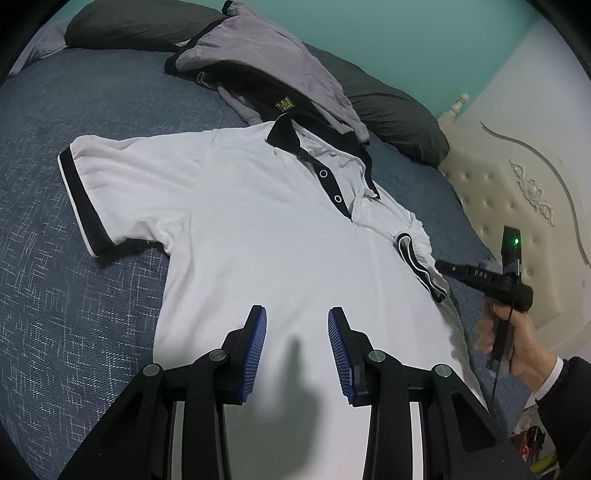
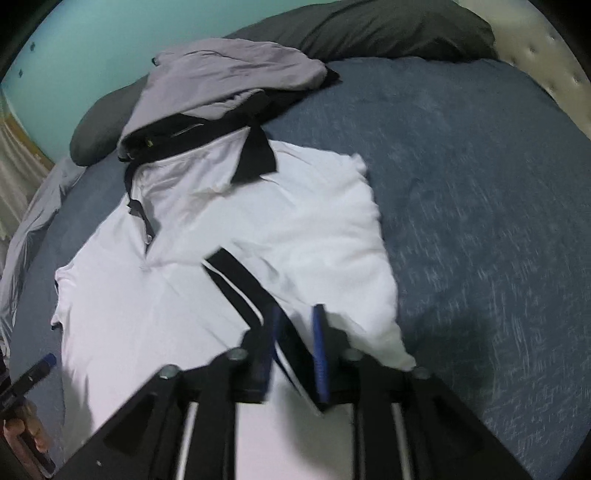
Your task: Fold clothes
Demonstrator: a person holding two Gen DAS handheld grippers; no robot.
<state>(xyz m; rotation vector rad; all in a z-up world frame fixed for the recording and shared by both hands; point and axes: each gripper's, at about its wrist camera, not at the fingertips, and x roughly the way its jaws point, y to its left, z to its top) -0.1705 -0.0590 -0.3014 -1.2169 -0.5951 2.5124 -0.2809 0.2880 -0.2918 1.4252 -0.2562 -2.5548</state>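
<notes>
A white polo shirt (image 1: 258, 221) (image 2: 147, 314) with a black collar and black cuffs lies face up on the blue bedspread (image 1: 55, 277) (image 2: 480, 184). One sleeve (image 2: 314, 221) is folded in over the chest. Its black cuff (image 2: 236, 284) (image 1: 417, 266) runs between the pads of my right gripper (image 2: 295, 332) (image 1: 441, 266), whose jaws stand apart without pressing on it. My left gripper (image 1: 295, 325) (image 2: 46, 360) hovers open over the shirt's lower body with nothing between its fingers. The other sleeve (image 1: 96, 192) lies spread flat.
A pile of grey and black clothes (image 1: 258, 48) (image 2: 221, 74) lies beyond the collar, against dark pillows (image 1: 399, 118) (image 2: 369, 29). A cream padded headboard (image 1: 517, 184) borders the bed. A hand (image 1: 517, 343) holds the right gripper.
</notes>
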